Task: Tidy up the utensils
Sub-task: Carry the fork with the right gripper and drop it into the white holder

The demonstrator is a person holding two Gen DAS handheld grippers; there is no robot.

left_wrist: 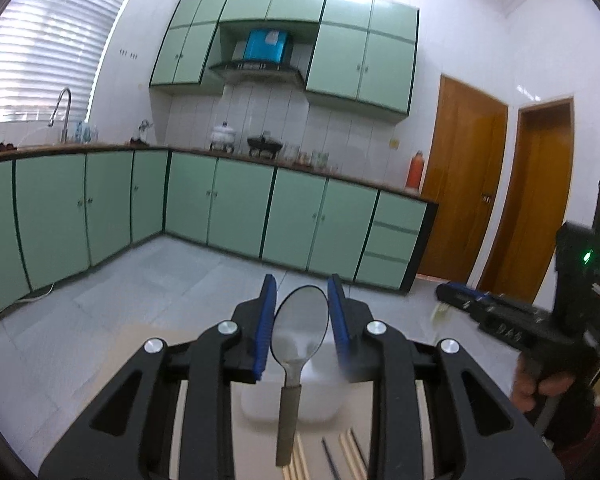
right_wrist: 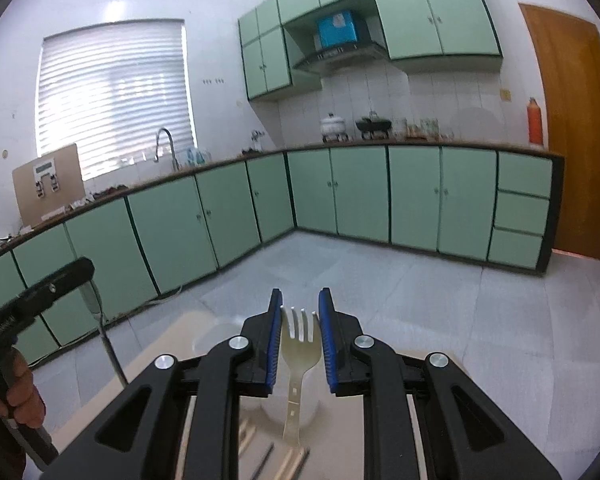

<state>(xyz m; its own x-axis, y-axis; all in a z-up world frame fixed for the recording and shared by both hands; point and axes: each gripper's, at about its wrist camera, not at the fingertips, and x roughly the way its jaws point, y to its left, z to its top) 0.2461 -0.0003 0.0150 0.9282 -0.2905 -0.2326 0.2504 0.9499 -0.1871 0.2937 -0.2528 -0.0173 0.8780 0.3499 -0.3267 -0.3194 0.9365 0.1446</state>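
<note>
So the spoon (left_wrist: pixel 299 330) sits bowl-up between the blue pads of the left gripper (left_wrist: pixel 301 312), clamped across the bowl, with its grey handle hanging straight down over a white container (left_wrist: pixel 320 404) on the pale table (left_wrist: pixel 152 332). Over on the other side it's the same deal with the fork (right_wrist: pixel 301 336): the right gripper (right_wrist: pixel 300 320) has it pinched between its pads, tines pointing up, stem dangling toward the white container (right_wrist: pixel 312 400) below. Both utensils are up in the air, clear of the tabletop. Down at the bottom edge you can see chopsticks (left_wrist: pixel 350 456) lying loose on the table, some light wood and some dark (hard to count them, they're half cut off by the frame). A hand (left_wrist: pixel 540 388) holding the other gripper's grip shows at the right of the left view. Behind it all is a kitchen with green cabinets (left_wrist: pixel 236 200), a faucet (left_wrist: pixel 62 112) by the window, and an orange bottle (left_wrist: pixel 415 170) at the counter end.
</note>
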